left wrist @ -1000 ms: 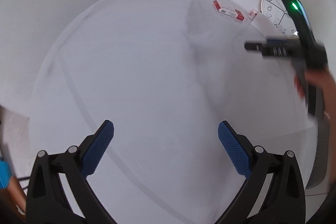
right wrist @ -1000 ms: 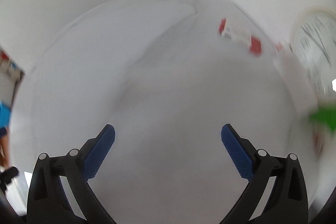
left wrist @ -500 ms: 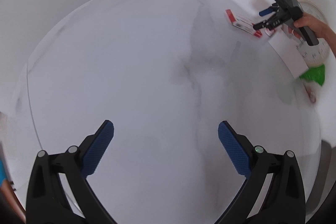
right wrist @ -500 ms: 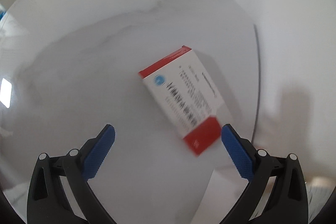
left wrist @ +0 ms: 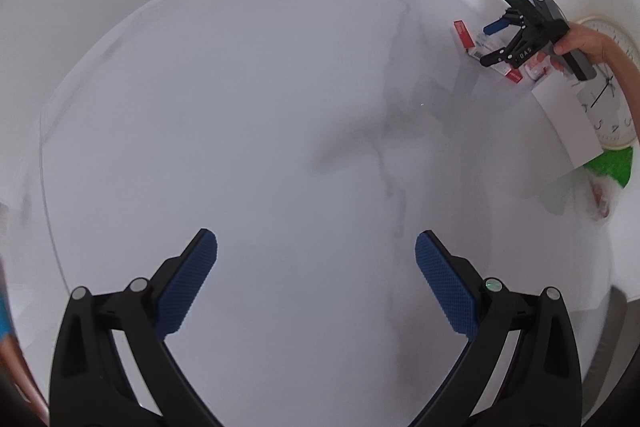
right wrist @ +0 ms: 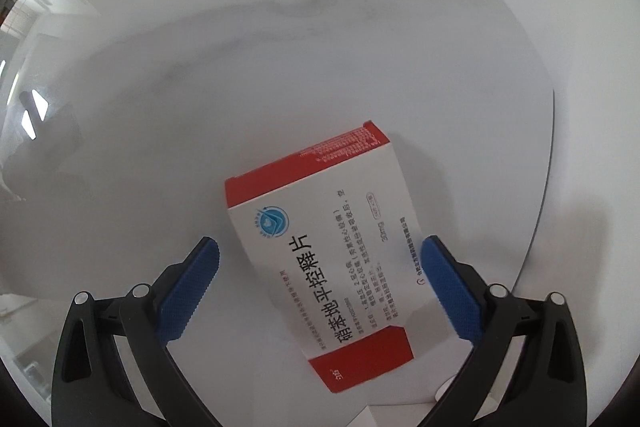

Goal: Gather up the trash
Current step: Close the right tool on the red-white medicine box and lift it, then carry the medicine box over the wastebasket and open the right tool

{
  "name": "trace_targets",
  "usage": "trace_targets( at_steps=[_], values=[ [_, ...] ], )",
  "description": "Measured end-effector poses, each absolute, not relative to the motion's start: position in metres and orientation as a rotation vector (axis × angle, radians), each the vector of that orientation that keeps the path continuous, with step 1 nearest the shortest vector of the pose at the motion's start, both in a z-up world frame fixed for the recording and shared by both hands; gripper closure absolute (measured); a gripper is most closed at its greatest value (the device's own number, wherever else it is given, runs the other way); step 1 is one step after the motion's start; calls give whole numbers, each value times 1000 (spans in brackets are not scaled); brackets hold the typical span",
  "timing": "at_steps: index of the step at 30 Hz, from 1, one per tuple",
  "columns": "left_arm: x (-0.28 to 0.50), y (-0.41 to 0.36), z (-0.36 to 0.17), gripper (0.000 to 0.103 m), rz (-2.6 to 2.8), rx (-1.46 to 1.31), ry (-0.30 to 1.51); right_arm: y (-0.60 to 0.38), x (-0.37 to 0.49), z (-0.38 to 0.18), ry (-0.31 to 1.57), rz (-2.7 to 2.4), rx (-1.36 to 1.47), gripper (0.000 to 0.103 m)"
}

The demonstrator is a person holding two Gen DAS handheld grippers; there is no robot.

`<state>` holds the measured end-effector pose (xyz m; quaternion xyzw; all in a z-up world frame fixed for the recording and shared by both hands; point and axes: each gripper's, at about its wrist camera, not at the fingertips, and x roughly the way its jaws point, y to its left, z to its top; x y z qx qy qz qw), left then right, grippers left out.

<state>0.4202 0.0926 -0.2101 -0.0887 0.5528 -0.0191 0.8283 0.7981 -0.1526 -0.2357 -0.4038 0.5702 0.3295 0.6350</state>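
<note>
Red-and-white medicine box [right wrist: 328, 263] lies flat on the marble worktop [right wrist: 280, 67], now filling the gap between my right gripper [right wrist: 320, 267]'s spread jaws after a quick approach. Closing should secure it; my left gripper [left wrist: 316, 267] hovers released, empty.

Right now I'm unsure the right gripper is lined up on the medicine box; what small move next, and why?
Probably close the right gripper. The red-and-white medicine box lies flat between its open fingers, the right pad already at its edge, the left pad apart. The left gripper is open over bare table.
</note>
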Motion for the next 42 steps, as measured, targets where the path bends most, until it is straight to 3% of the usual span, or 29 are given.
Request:
trace_targets(
  at_steps=[13,29,38,40,42],
  values=[
    [385,108,-191,8,-82,-253,1171,-142,729,-247,1398,617,-932,7],
    [190,183,-152,8,-97,-202,1219,-14,395,-248,1414,445,-697,11],
    [140,217,-149,8,-24,-282,1222,-29,410,-258,1456,331,-407,8],
    [135,226,-147,8,-9,-288,1210,-37,415,-261,1487,317,-308,11],
    [134,232,-148,8,4,-289,1199,-40,415,-257,1470,296,-284,22]
  ],
)
